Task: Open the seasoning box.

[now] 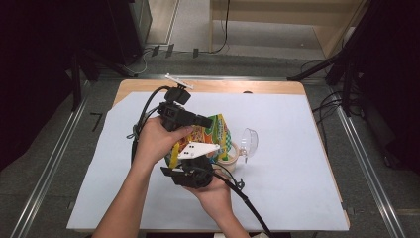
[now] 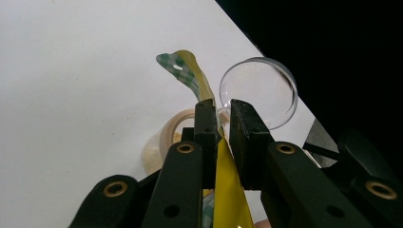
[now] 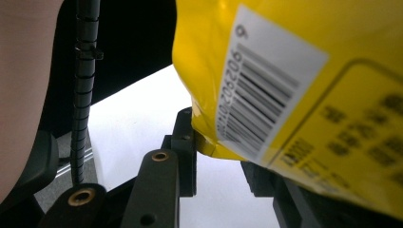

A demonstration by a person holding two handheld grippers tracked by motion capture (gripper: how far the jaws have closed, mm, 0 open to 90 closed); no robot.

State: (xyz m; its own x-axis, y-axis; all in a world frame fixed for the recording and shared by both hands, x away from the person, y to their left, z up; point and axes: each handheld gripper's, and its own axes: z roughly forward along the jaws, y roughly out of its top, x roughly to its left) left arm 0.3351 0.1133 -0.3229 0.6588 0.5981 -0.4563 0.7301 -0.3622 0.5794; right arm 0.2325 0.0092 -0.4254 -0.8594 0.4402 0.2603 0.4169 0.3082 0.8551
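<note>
we see a yellow snack bag [image 1: 210,136] held up above the white-covered tabletop [image 1: 297,163], near its middle, caught between our two grippers. the left gripper [image 2: 223,121] comes at it from the far left side, and its fingers [image 2: 205,128] pinch the bag's thin yellow edge, which runs up between them to a green-and-white checked top seam with a small hang hole. the right gripper [image 3: 223,164] sits closer to us, below the bag, with its grey three-cornered plate showing in the high view; its fingers [image 3: 183,142] close on the bag's bottom corner, just beside the white barcode label [image 3: 266,95] on the yellow back of the pack. in the high view the bag's printed front, orange with green checks, faces upward between the two hands. just to the right of the bag on the tabletop a clear plastic dome lid [image 1: 249,142] lies tilted on its side, and a pale round cup [image 1: 228,159] stands between it and the right hand [image 1: 214,196], partly hidden under the bag. black cables trail from both grippers toward us and to the left.
</note>
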